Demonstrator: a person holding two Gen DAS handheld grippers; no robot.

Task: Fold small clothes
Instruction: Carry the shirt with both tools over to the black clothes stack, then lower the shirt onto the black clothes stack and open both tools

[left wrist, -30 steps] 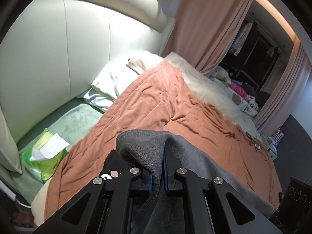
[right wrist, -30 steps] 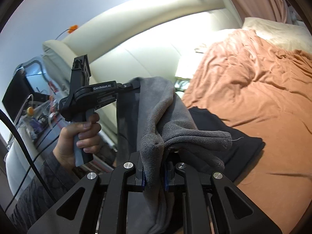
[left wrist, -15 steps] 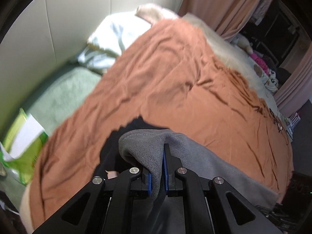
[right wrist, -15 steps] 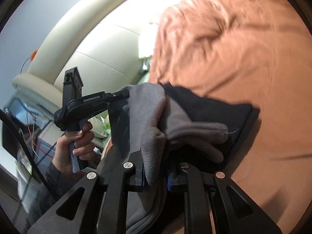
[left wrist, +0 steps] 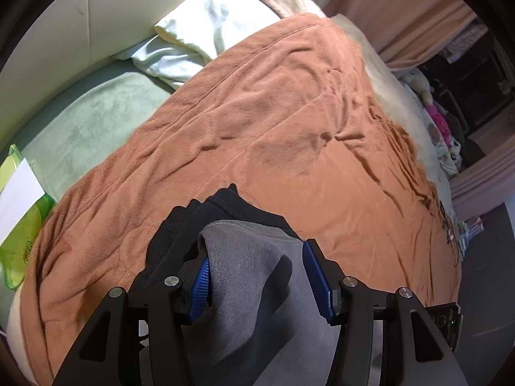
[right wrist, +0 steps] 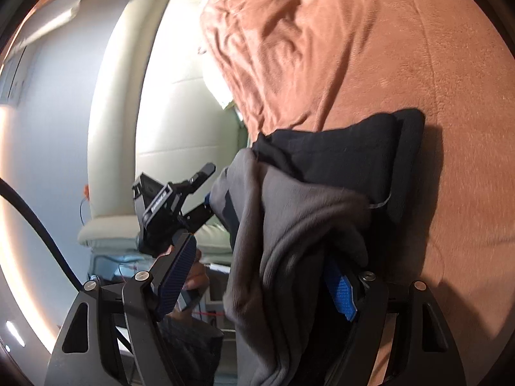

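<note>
At far left of the left wrist view, a green tissue pack (left wrist: pixel 19 225) sits on a pale green sheet (left wrist: pixel 87 122), white pillows (left wrist: pixel 199 38) at upper centre against a cream headboard (left wrist: pixel 64 22). Orange blanket (left wrist: pixel 289 122) fills mid frame. Bottom centre, left gripper (left wrist: pixel 256 276) has its blue pads (left wrist: pixel 201 284) spread wide, nothing clamped; grey fleece garment (left wrist: pixel 254 289) lies loose between them, over a black folded garment (left wrist: pixel 206 222) on the blanket. Pink curtain (left wrist: pixel 396 22) and clutter at upper right. Right wrist view: left gripper at centre left, held by a hand (right wrist: pixel 196 276), jaws apart. Right gripper (right wrist: pixel 257 286) at bottom also spread wide, left pad bare, right pad partly under the grey garment, which drapes down centre frame, its upper edge on the black garment at centre right.
</note>
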